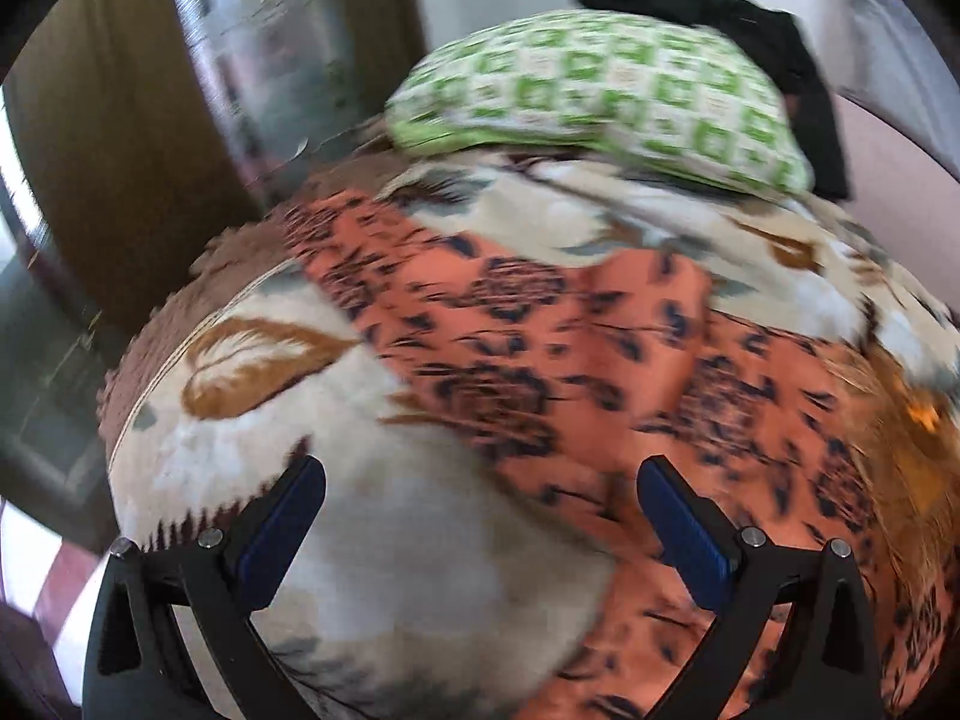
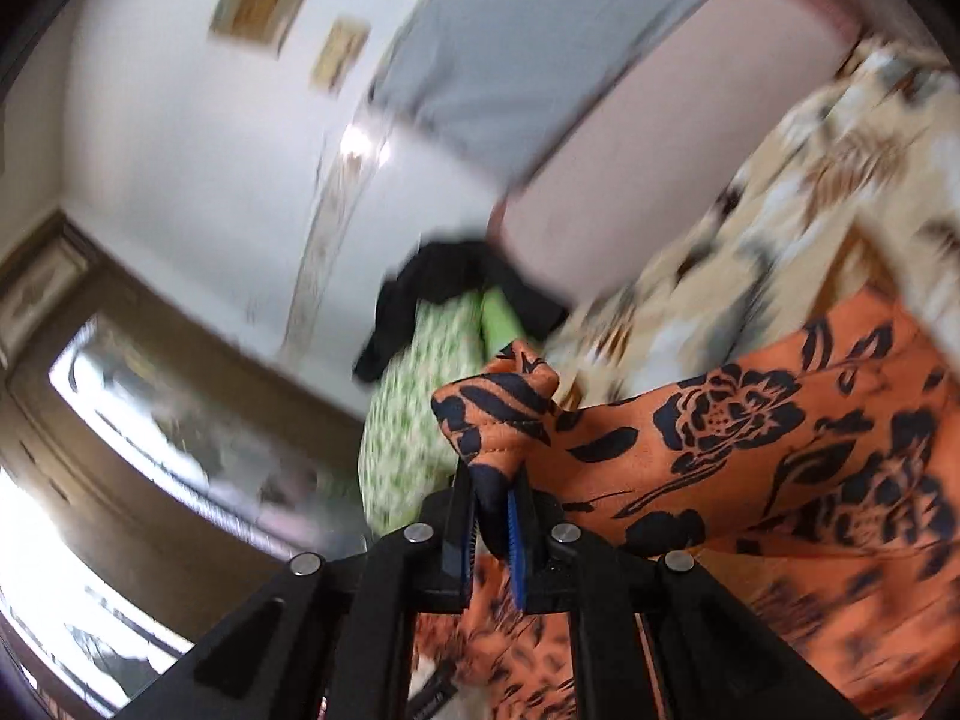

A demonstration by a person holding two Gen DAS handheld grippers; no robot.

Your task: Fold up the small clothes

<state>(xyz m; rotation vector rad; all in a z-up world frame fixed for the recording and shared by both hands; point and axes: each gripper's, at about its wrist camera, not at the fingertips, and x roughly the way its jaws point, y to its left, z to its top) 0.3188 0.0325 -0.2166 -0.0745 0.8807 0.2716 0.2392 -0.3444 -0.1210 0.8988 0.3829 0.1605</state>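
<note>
While right claw (image 2: 493,516) pinches a corner of the orange floral garment (image 2: 750,438) to lift it for folding, the rest lies on the bed's blanket (image 1: 420,540) below the green pillow (image 1: 600,96); left claw (image 1: 480,516) hangs wide, w/ nothing gripped.

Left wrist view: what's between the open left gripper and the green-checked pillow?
The orange black-flowered garment spread on the cream leaf-print blanket, between left gripper and pillow.

Floral blanket-covered bed (image 1: 420,540), orange patterned garment (image 1: 540,360), green pillow (image 1: 600,90)
</note>
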